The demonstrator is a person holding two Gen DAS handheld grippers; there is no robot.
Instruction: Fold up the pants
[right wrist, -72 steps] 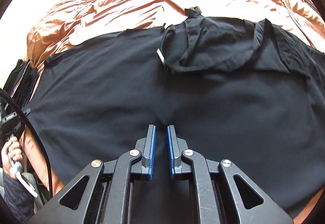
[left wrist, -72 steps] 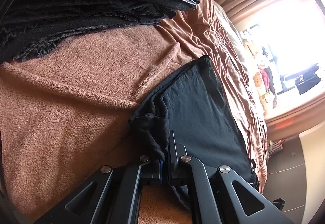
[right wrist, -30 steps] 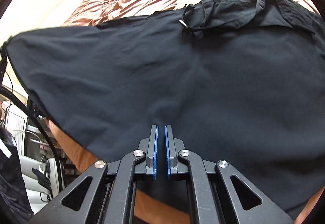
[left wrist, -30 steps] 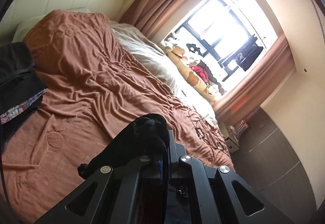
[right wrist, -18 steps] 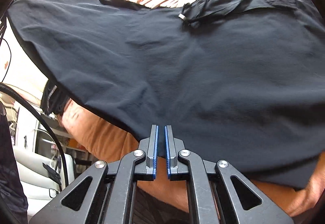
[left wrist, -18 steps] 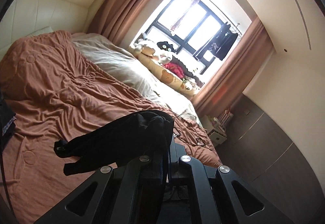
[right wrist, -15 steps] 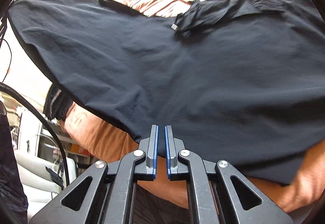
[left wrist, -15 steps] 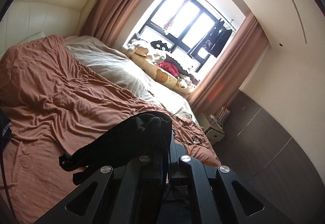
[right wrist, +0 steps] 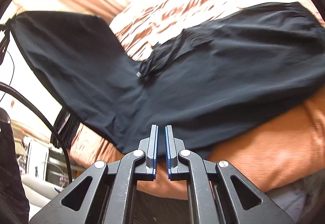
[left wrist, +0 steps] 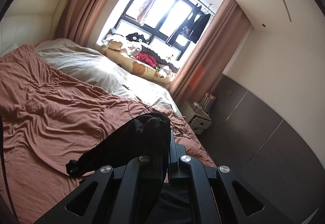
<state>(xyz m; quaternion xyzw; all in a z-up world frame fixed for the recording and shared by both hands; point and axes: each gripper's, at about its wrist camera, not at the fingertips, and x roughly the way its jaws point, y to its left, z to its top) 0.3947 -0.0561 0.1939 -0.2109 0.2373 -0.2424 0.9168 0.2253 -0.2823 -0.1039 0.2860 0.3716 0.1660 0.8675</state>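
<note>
Pants (right wrist: 203,86), one black pair, hang lifted over the rust-brown bedspread (left wrist: 50,106), one end bunched and clamped in the left gripper (left wrist: 168,142), the lower edge pinched in the nearly closed right gripper (right wrist: 160,142). From the left wrist view, the bunched cloth hides the left fingertips. Around: one pale pillow (left wrist: 85,65), one long printed bolster (left wrist: 142,67) with soft toys at the window (left wrist: 162,14), two curtains (left wrist: 87,0), one white bedside table (left wrist: 198,120). One black cable (right wrist: 40,112) curves at the left of the right wrist view.
</note>
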